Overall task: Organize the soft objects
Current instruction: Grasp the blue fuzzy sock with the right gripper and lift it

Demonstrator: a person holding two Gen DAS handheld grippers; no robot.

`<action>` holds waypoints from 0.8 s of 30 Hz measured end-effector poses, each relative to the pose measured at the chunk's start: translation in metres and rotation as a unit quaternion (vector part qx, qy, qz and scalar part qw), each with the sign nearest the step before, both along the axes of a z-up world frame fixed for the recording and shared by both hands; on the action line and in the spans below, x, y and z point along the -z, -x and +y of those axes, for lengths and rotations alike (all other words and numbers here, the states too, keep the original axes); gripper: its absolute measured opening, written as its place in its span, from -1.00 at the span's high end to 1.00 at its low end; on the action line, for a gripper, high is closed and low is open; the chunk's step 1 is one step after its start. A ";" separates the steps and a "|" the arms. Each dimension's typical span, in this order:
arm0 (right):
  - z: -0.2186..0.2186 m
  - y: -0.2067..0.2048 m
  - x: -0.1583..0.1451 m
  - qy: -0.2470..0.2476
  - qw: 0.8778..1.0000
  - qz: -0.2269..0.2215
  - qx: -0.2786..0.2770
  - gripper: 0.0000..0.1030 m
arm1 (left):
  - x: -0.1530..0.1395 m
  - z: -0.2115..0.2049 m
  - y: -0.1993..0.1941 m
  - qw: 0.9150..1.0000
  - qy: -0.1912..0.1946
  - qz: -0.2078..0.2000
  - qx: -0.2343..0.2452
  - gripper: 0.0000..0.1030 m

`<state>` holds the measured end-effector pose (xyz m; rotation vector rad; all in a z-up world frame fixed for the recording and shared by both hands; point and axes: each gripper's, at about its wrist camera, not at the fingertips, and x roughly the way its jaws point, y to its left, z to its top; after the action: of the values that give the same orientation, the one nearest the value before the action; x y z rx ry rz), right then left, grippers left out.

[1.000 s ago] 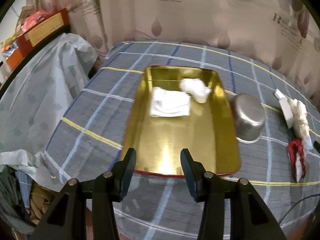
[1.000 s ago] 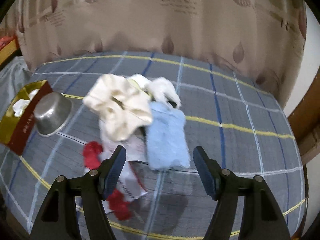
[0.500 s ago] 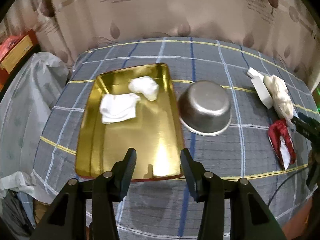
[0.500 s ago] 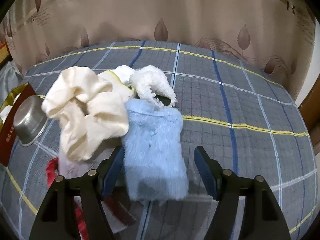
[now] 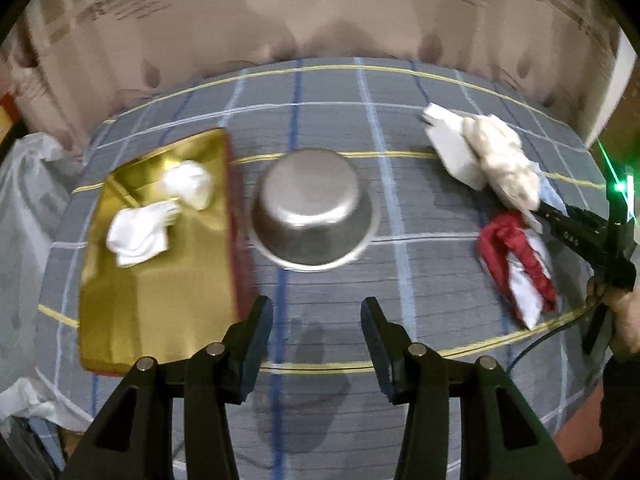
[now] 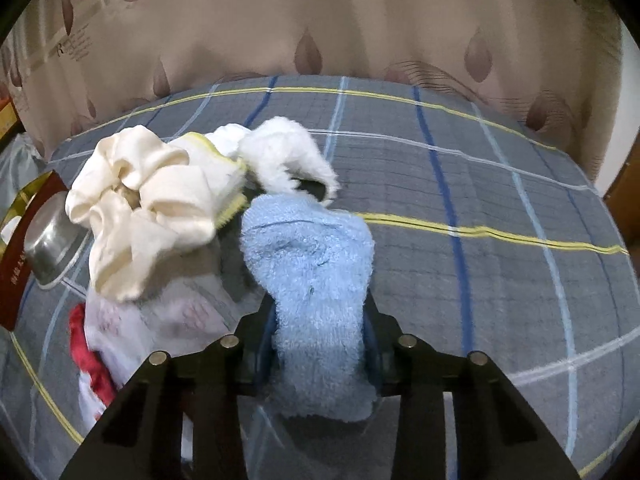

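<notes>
A fluffy light-blue cloth (image 6: 312,264) lies on the checked tablecloth. My right gripper (image 6: 319,308) is closing its jaws and the pads squeeze the cloth's near end. Beside it lie a cream scrunched cloth (image 6: 140,204), a white fluffy cloth (image 6: 284,156) and a red cloth (image 6: 86,352). In the left wrist view the gold tray (image 5: 160,280) holds two white cloths (image 5: 138,232), and an upturned steel bowl (image 5: 314,212) stands right of it. My left gripper (image 5: 316,312) hovers open in front of the bowl with nothing between its fingers. The right gripper (image 5: 538,211) shows at the far right.
A flat white packet (image 5: 452,148) lies under the cream cloth (image 5: 504,164), with the red cloth (image 5: 516,256) nearer. A patterned curtain (image 6: 320,20) hangs behind the table. Plastic-covered goods (image 5: 28,200) stand at the left edge. A black cable (image 5: 552,336) trails over the right front edge.
The left gripper has swung right, from over the gold tray to in front of the bowl. The right gripper has sunk onto the blue cloth and its jaws have come in on it.
</notes>
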<state>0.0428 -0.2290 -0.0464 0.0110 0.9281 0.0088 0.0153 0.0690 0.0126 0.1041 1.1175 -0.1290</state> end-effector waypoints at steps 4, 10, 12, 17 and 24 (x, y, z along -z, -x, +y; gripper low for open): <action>-0.015 0.018 -0.005 0.005 1.000 -0.004 0.023 0.37 | 0.004 -0.029 0.001 0.999 0.011 0.003 0.041 0.09; -0.035 0.041 0.000 -0.007 0.999 0.002 0.046 0.37 | 0.013 -0.078 0.003 0.993 0.041 0.024 0.107 0.09; -0.040 0.040 0.003 -0.023 0.998 0.003 0.050 0.36 | 0.015 -0.093 0.003 0.990 0.052 0.032 0.128 0.09; -0.040 0.039 0.005 -0.009 0.999 -0.003 0.046 0.35 | 0.022 -0.134 -0.003 0.985 0.054 0.043 0.156 0.05; -0.042 0.037 0.008 -0.010 0.998 -0.005 0.055 0.36 | 0.034 -0.171 -0.015 0.984 0.078 0.059 0.148 0.05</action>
<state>0.0061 -0.2711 -0.0542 0.0812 0.9168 -0.0834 0.0299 -0.1023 -0.0215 0.1233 1.2018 -0.4934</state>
